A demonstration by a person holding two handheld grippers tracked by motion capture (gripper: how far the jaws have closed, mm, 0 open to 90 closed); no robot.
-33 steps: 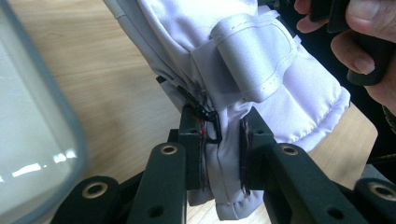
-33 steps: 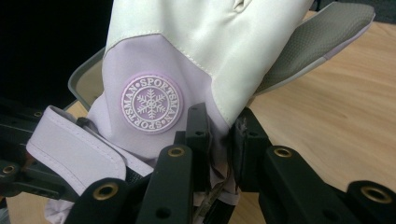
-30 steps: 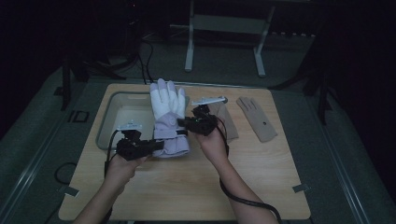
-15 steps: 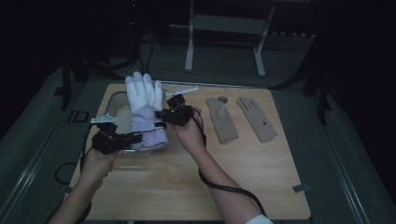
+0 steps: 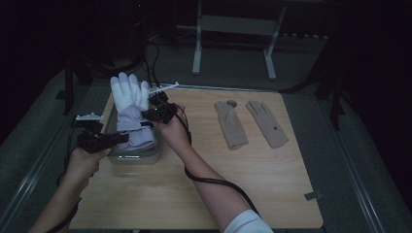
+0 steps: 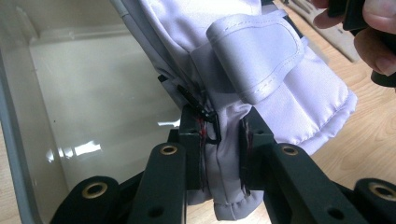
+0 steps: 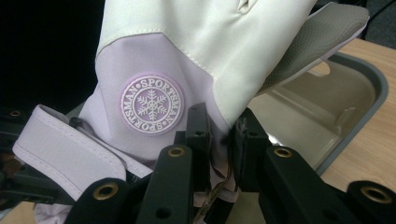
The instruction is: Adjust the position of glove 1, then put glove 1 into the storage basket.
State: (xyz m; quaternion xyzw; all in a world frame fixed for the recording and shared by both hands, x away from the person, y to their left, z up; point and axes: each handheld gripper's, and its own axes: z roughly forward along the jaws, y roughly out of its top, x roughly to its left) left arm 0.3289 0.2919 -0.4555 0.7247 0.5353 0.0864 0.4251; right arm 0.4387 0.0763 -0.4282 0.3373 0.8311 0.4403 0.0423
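You had the white and lilac ski glove [image 5: 130, 111] pinched in both tools at once, and it hung over the clear plastic bin [image 5: 136, 156] at the left of the wooden table [image 5: 233, 184]. Your left gripper [image 6: 223, 140] was clamped on the cuff edge, its black jaws pressed into the fabric from both sides, with the glove's wide strap [image 6: 261, 60] just above and ahead of them. Beyond those jaws lay the bin's pale floor.

Your right gripper [image 7: 218, 140] was closed on the glove's side, low on the lilac part, and the round snowflake badge [image 7: 152, 105] sat just left of its jaws. The glove's white fingers stood up and away from that tool. Past its right jaw you could see the bin's grey rim.

Well off to the right of your right hand [image 5: 172, 133], two tan gloves [image 5: 250, 124] lay flat on the table.
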